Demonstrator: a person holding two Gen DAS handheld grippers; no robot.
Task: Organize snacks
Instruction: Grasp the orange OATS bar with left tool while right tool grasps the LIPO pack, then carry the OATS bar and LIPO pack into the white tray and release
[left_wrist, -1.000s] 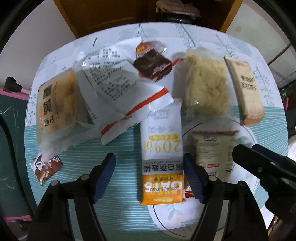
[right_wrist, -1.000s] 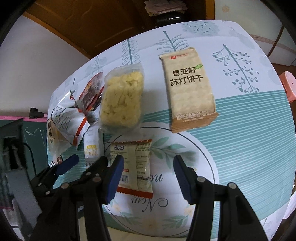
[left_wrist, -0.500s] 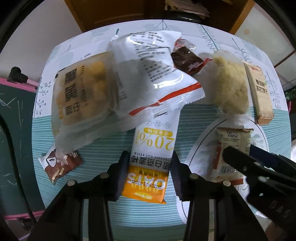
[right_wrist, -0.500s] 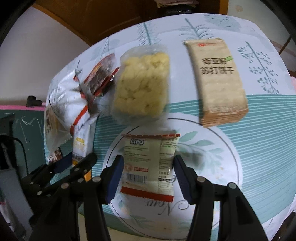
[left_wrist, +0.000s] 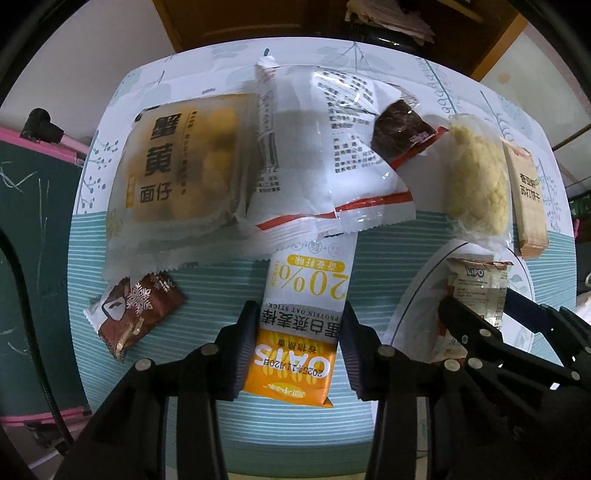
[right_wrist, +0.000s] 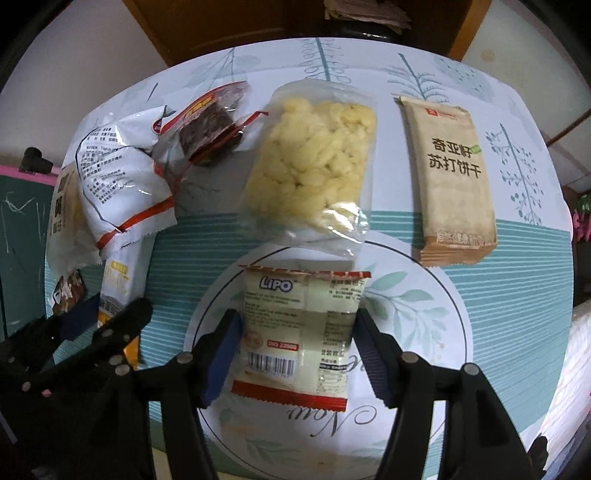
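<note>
We see a table (right_wrist: 517, 295) under a white and teal striped cloth printed with leafy branches, a brown wooden cabinet (left_wrist: 258, 22) behind it, stacked papers (left_wrist: 388, 18) there, and a pink-edged green board (left_wrist: 29, 221) beside the table.

Behind the table (right_wrist: 517, 258), a brown wooden cabinet (right_wrist: 221, 26), pale walls (right_wrist: 74, 74), dim light.
</note>
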